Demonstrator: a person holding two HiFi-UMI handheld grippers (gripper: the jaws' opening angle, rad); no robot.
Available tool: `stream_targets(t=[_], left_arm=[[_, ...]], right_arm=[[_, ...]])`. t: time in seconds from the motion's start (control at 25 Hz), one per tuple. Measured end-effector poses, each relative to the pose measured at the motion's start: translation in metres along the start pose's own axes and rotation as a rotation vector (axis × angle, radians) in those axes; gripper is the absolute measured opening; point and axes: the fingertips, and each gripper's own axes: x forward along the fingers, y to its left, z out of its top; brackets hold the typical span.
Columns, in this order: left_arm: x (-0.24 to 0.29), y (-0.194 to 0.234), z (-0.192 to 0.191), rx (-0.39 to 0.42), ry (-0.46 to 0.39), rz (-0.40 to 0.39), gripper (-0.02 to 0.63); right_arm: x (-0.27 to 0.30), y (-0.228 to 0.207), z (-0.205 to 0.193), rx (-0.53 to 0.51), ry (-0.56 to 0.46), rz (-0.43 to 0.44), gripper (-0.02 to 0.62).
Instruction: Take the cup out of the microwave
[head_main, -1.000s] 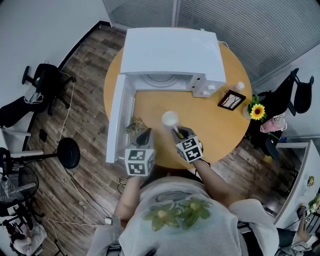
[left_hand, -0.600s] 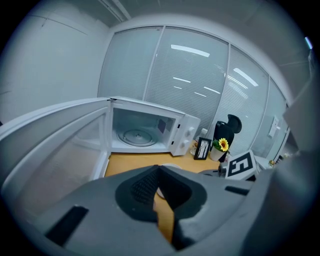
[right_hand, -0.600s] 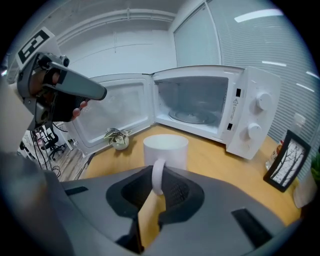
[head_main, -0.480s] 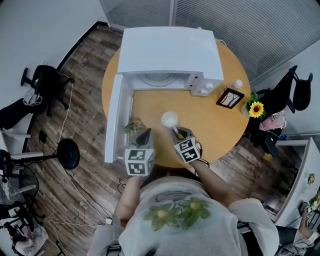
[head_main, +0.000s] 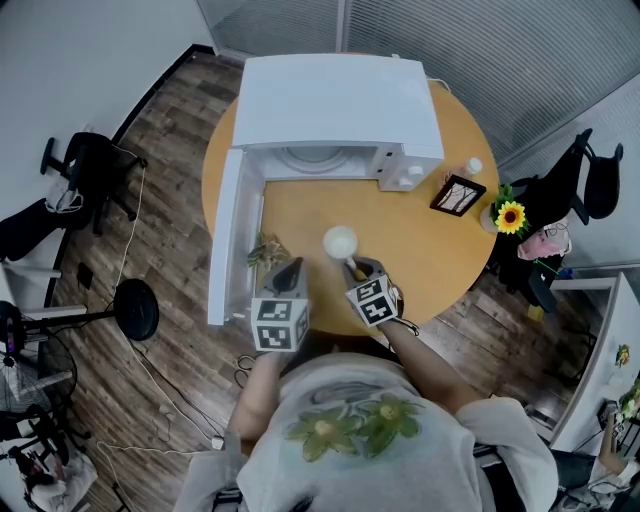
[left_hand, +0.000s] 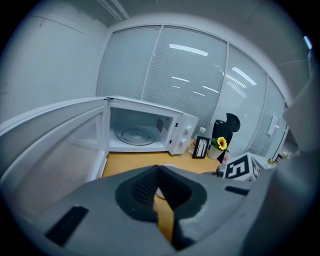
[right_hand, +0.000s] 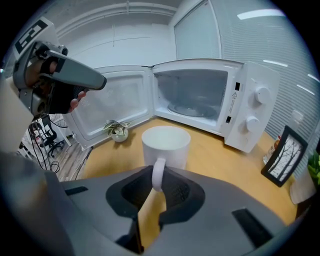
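A white cup (head_main: 340, 241) stands upright on the round wooden table (head_main: 430, 262), in front of the white microwave (head_main: 340, 100). The microwave's door (head_main: 232, 235) hangs open to the left and its cavity holds only the glass turntable (right_hand: 192, 109). My right gripper (head_main: 352, 265) reaches the cup from the near side. In the right gripper view its jaws are closed on the cup's handle (right_hand: 158, 172), with the cup body (right_hand: 166, 145) just past the tips. My left gripper (head_main: 290, 268) hovers beside it near the table's front edge, shut and holding nothing (left_hand: 159, 170).
A small potted plant (head_main: 266, 250) sits by the open door, close to my left gripper. At the table's right edge are a framed picture (head_main: 458, 195), a small bottle (head_main: 473, 167) and a sunflower (head_main: 511, 216). Office chairs (head_main: 90, 165) stand on the floor around.
My right gripper has tilted slightly while staying at the cup's handle. The cup and the left gripper stay where they were.
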Motion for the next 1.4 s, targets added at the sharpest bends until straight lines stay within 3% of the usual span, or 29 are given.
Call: stream_targets(t=[0.6, 0.8, 1.4], left_arm=[[0.003, -0.011, -0.003, 0.018, 0.010, -0.021, 0.003], [0.004, -0.014, -0.006, 0.029, 0.016, -0.029, 0.003], [0.001, -0.024, -0.006, 0.047, 0.017, -0.062, 0.003]], right_arm=[[0.004, 0.002, -0.018, 0.017, 0.084, 0.025, 0.066], [0.006, 0.007, -0.027, 0.047, 0.130, 0.078, 0.138], [-0.026, -0.003, -0.012, 0.144, 0.035, 0.041, 0.150]])
